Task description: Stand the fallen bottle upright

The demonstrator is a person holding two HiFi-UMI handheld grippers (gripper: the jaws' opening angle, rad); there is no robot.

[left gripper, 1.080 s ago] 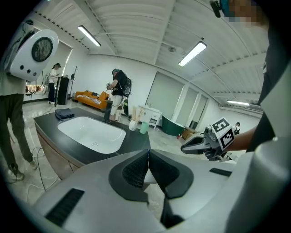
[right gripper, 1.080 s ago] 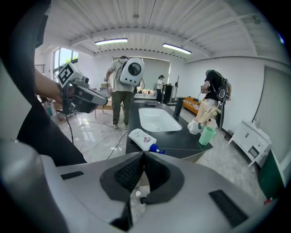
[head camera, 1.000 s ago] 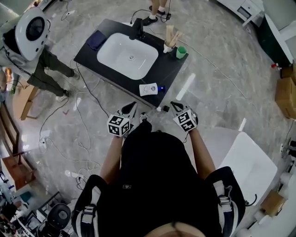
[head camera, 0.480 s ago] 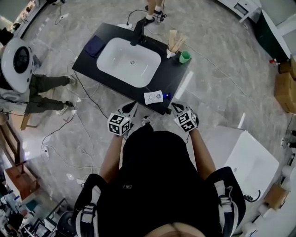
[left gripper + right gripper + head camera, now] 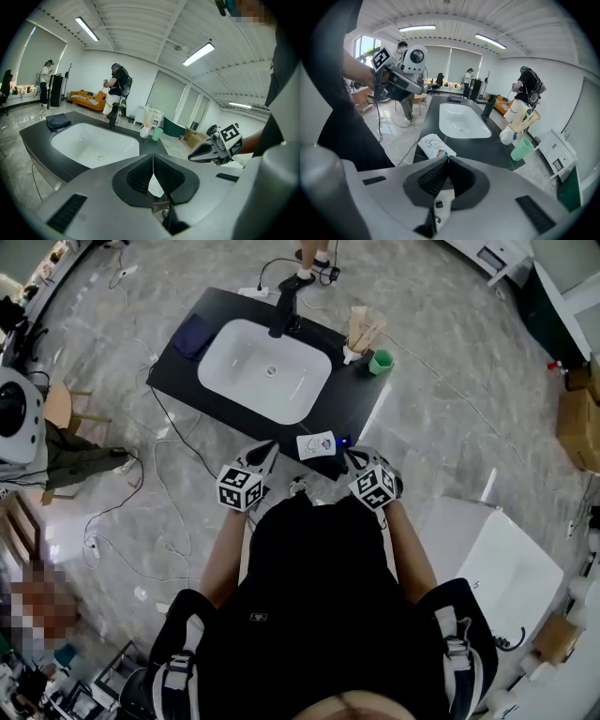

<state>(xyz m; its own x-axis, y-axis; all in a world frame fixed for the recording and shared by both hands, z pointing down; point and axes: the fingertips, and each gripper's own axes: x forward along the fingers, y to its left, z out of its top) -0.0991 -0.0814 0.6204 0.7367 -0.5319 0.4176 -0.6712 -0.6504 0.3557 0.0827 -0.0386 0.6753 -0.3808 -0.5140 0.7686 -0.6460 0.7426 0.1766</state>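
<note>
The fallen bottle (image 5: 315, 443) is white with a printed label and a blue cap. It lies on its side at the near right corner of the black counter (image 5: 361, 395); the right gripper view has the bottle (image 5: 436, 145) just past the jaws. My left gripper (image 5: 268, 450) hovers at the counter's near edge, left of the bottle, shut and empty. The right gripper (image 5: 349, 457) hangs just right of the cap, also shut on nothing. Neither touches the bottle. Each gripper view shows its own pads meeting, left gripper (image 5: 153, 158) and right gripper (image 5: 448, 159).
A white sink (image 5: 265, 369) fills the counter's middle, with a black faucet (image 5: 281, 317) behind. A green cup (image 5: 379, 362) and a white holder with wooden pieces (image 5: 356, 341) stand at the far right. A dark cloth (image 5: 195, 335) lies far left. Cables trail on the floor.
Both grippers have moved forward up to the counter's near edge, and the bottle now lies between their tips. The figure at the left has slid toward the picture's edge.
</note>
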